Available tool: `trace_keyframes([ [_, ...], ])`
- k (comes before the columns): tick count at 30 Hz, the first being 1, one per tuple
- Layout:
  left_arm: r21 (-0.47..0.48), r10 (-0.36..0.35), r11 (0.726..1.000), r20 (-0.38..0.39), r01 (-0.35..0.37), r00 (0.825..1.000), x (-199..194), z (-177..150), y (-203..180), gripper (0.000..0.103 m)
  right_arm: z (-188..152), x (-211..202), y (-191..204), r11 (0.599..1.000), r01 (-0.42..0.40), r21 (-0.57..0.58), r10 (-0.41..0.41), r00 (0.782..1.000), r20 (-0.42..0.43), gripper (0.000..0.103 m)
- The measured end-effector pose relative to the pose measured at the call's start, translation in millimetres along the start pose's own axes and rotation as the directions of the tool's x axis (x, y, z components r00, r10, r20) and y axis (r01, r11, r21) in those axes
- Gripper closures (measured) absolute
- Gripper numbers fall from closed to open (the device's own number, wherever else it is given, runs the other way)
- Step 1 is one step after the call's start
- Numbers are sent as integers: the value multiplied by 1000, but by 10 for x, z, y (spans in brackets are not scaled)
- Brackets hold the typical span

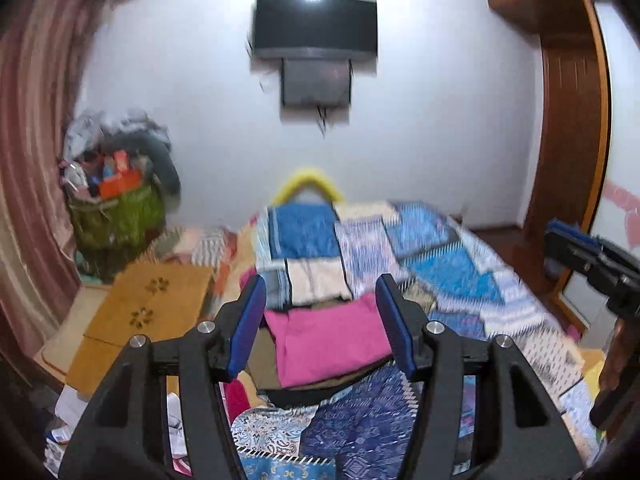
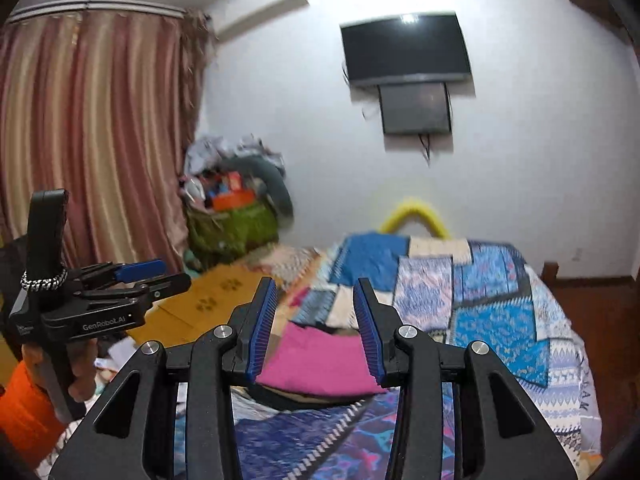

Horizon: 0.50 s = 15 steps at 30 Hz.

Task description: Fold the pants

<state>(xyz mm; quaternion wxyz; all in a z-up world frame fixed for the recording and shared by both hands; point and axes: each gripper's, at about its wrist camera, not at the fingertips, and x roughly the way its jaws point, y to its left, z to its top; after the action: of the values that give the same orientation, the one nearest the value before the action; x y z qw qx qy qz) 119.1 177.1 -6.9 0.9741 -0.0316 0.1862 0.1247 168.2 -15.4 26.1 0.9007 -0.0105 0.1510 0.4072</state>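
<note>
Folded pink pants [image 1: 326, 346] lie on top of a small stack of folded clothes on the bed, also seen in the right wrist view [image 2: 320, 360]. My left gripper [image 1: 320, 292] is open and empty, held above and in front of the stack. My right gripper [image 2: 316, 296] is open and empty, also raised above the stack. The right gripper shows at the right edge of the left wrist view [image 1: 576, 244], and the left gripper shows at the left of the right wrist view [image 2: 152, 272]. Both views are motion-blurred.
The bed carries a blue patchwork bedspread [image 1: 460, 276]. A yellow-brown mat [image 1: 140, 304] lies on the floor to the left. A green basket piled with clothes [image 1: 120, 216] stands by the curtain. A TV [image 1: 316, 26] hangs on the far wall, and a wooden wardrobe [image 1: 568, 120] stands on the right.
</note>
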Motion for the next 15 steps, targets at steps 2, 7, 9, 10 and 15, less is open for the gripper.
trace_keyframes([
  [2, 8, -3, 1000, 56, 3, 998, -299, -20, -52, 46, 15, -190, 137, 1000, 3, -21, -2, 999, 45, 67],
  [7, -3, 8, 1000, 133, -8, 991, -757, -91, -105, 43, -20, -504, 332, 1000, 10, -22, -8, 994, 108, 62],
  [9, -22, 7, 1000, 150, -4, 989, -903, -121, -106, 34, -39, -550, 363, 1000, 18, -10, -17, 992, 125, 49],
  [10, -28, 7, 1000, 155, -3, 988, -939, -132, -104, 29, -49, -574, 384, 1000, 26, -5, -25, 991, 134, 46],
  [15, -35, 26, 999, 176, -20, 984, -1098, -205, -92, 7, -71, -684, 427, 998, 63, 24, -66, 985, 159, 19],
])
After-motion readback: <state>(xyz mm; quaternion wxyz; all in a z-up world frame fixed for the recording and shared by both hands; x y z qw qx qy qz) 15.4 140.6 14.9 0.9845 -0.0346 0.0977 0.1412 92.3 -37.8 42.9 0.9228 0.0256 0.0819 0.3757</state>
